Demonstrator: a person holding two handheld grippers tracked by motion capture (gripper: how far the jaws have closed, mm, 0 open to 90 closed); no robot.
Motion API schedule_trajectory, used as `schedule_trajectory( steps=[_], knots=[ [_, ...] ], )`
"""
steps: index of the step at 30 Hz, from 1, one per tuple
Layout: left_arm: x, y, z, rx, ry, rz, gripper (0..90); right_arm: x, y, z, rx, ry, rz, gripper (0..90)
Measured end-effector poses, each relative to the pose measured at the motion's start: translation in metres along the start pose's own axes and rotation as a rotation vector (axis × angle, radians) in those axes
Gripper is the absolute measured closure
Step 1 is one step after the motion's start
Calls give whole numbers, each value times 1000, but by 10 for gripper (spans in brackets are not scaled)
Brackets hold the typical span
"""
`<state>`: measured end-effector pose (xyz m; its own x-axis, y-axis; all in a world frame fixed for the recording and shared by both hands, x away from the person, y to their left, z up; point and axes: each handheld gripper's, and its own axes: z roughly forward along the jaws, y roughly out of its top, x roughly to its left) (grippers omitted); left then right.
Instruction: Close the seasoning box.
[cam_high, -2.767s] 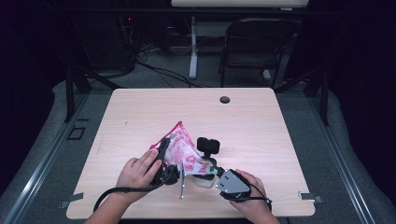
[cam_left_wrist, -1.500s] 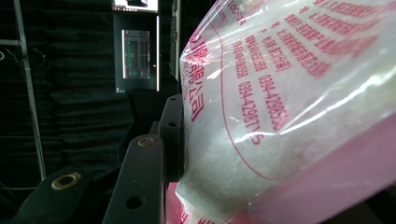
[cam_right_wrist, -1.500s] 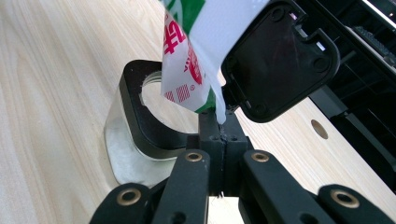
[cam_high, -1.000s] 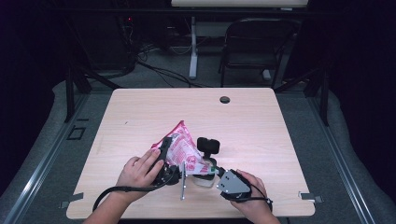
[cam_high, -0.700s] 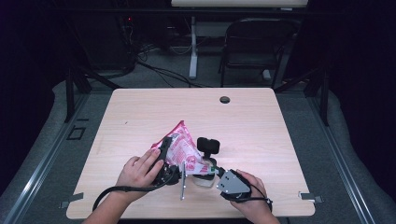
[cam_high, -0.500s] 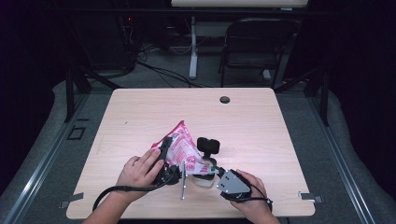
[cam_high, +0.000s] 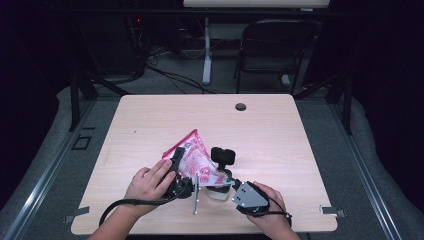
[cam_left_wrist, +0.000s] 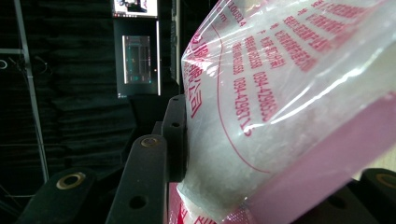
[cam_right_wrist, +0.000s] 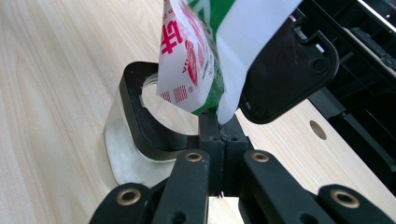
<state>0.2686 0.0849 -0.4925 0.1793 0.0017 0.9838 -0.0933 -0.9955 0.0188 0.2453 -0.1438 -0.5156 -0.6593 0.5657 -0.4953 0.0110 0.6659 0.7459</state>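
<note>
A pink and clear printed plastic bag (cam_high: 191, 152) with white powder inside (cam_left_wrist: 289, 107) is held tilted above the table. My left gripper (cam_high: 178, 169) (cam_left_wrist: 261, 154) is shut on it, and its jaws have just been closing further on the bag. The bag's lower corner (cam_right_wrist: 196, 60) hangs over the mouth of a small glass jar (cam_high: 216, 191) (cam_right_wrist: 122, 154) with a black collar (cam_right_wrist: 140, 121). A black flip lid (cam_high: 223, 155) (cam_right_wrist: 285, 70) stands open behind it. My right gripper (cam_high: 229, 186) (cam_right_wrist: 219, 135) is shut on the collar's near side.
The wooden table (cam_high: 300, 150) has a round cable hole (cam_high: 240, 106) near its far edge. Beyond the table stand a black chair (cam_high: 277, 50) and a desk leg with cables (cam_high: 206, 55). Both hands work close to the front edge.
</note>
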Motion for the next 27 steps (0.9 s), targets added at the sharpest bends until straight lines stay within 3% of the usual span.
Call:
schedule_trajectory(
  steps=[27],
  knots=[
    [2,2,-4,-14,25,9,703,-3,-3,2,20,-4,-2,900]
  ],
)
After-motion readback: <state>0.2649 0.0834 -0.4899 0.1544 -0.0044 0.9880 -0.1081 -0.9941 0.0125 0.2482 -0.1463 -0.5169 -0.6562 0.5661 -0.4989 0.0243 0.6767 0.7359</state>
